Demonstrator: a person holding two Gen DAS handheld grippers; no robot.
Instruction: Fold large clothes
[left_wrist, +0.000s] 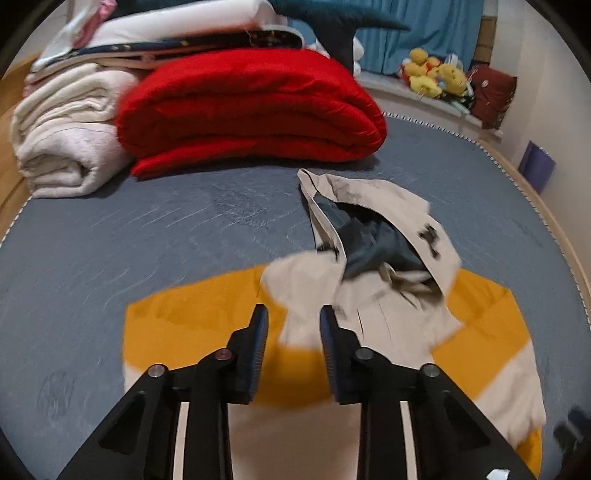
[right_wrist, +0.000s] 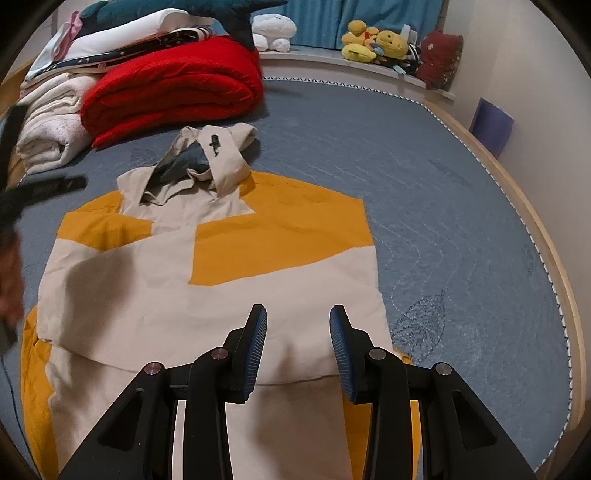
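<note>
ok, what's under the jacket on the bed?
The jacket lies on the blue-grey quilted bedspread, which shows all around it. What is directly beneath it is covered. Its folded layers hide the lower ones.

jacket (left_wrist: 388, 314) motion-blurred, hem cut off below

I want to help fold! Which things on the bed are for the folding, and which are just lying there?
For the folding:
- beige and yellow jacket
- its hood

Just lying about:
- red blanket
- white blanket
- yellow plush toys
- dark red cushion
</note>
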